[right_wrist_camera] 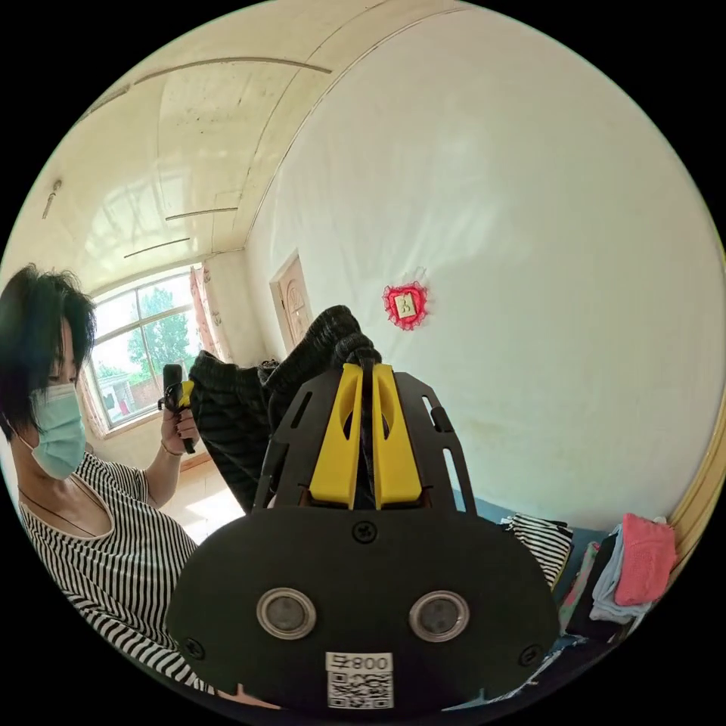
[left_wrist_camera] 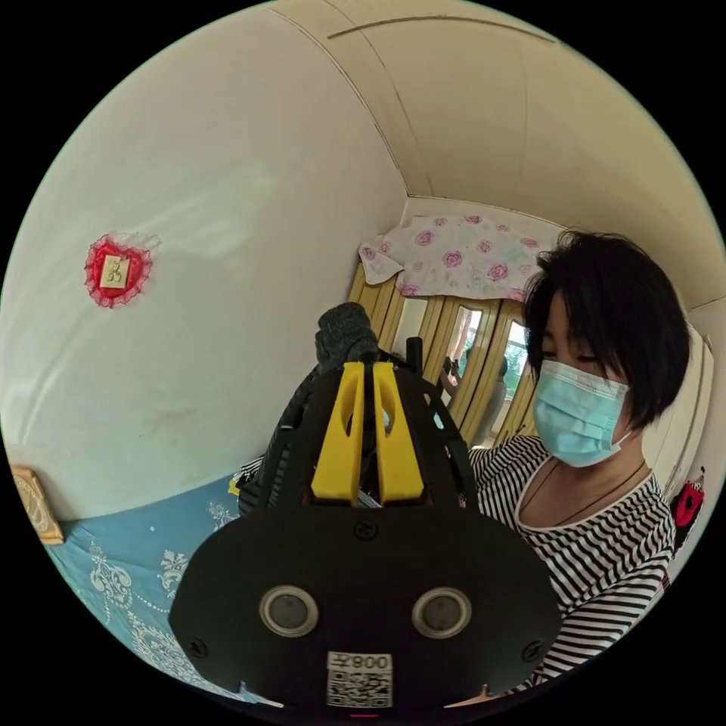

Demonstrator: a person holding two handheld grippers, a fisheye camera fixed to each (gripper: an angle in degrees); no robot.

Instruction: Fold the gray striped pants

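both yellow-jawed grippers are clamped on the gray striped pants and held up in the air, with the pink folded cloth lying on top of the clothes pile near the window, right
Mostly right, but the pink folded cloth is not near the window. The right gripper view shows it atop the clothes pile on the opposite side, by a wooden edge. The left gripper and right gripper are both clamped on the raised gray striped pants.

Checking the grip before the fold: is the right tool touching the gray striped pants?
Touching. In the right gripper view, the right tool has both yellow jaws closed on a bunch of the gray striped pants, with fabric pinched between them.
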